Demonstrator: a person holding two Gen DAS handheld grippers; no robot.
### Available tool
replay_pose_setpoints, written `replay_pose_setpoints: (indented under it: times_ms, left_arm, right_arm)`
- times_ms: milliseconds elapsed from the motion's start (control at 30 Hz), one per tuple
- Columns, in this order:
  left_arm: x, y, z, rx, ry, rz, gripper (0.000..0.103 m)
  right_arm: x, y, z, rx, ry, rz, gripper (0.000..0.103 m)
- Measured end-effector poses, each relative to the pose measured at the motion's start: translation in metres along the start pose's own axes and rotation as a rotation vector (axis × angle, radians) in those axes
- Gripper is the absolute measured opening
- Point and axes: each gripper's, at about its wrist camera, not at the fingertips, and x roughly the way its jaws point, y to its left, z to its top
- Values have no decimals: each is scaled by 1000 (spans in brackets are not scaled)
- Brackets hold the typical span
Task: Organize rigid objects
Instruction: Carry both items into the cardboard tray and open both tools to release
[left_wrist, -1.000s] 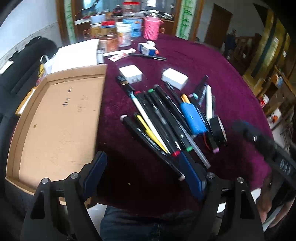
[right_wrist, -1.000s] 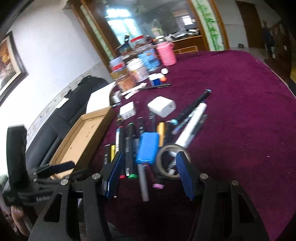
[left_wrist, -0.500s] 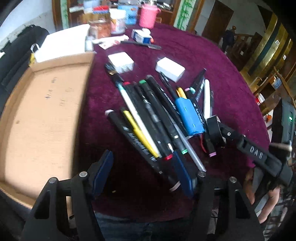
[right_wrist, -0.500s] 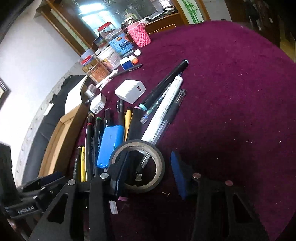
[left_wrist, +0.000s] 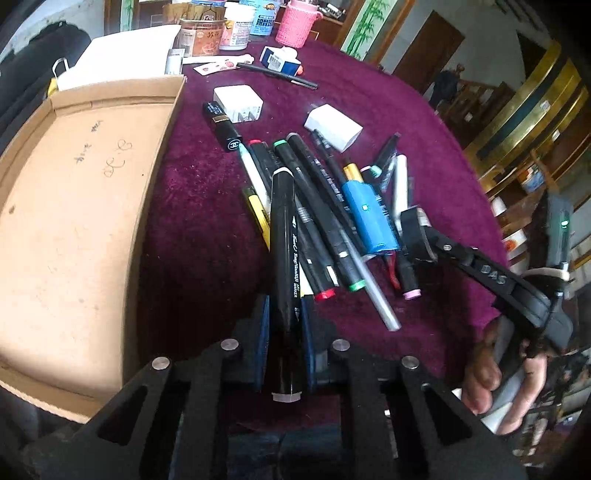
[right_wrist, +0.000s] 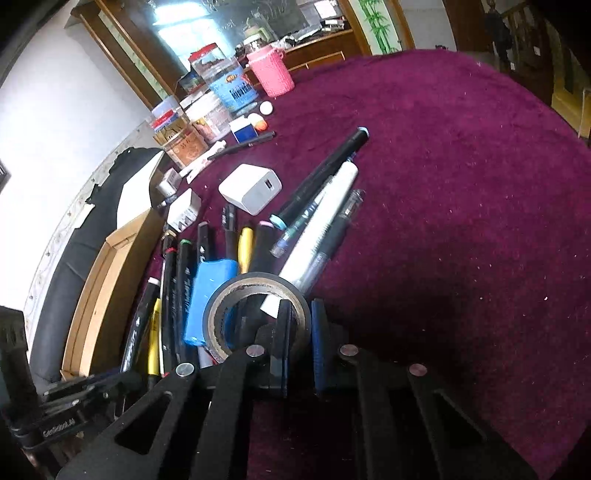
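Note:
My left gripper (left_wrist: 283, 325) is shut on a black marker (left_wrist: 283, 254) with white end caps, held over the pile of pens and markers (left_wrist: 325, 221) on the purple tablecloth. My right gripper (right_wrist: 299, 332) is shut on the wall of a black tape roll (right_wrist: 236, 295), one finger inside the ring; the roll also shows in the left wrist view (left_wrist: 415, 236). A blue battery pack (left_wrist: 369, 218) lies in the pile, also seen in the right wrist view (right_wrist: 208, 295). An open cardboard box (left_wrist: 74, 206) lies left of the pile.
Two white chargers (left_wrist: 238, 101) (left_wrist: 332, 127) and a black lipstick (left_wrist: 221, 125) lie behind the pile. Jars, a pink cup (left_wrist: 297, 22) and a small blue box (left_wrist: 279, 61) stand at the table's far edge. A black sofa (right_wrist: 74, 251) is beyond the box.
My left gripper closed on the black marker and lifted its near end out of the pile. My right gripper moved in and closed on the tape roll's wall.

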Motion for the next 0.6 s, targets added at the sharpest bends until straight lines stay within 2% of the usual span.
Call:
replay_pose_setpoints:
  times_ms: [133,300,467,600]
  left_arm:
    - [-27,4,1,-5,-76,-59,13]
    - [-78,21,8,-45,-191,-100,13]
    - [-122,76,14,-141,-287,-5,13]
    - [-112,128,20,-226,-242,118,13]
  right_arm:
    - [-4,25,13,-26,-23,14,9]
    - [-18,86,31,-124,-77,105,9]
    - [-8,174,26,-276,-73,234,9]
    - [20,240,16,-392,7,328,9]
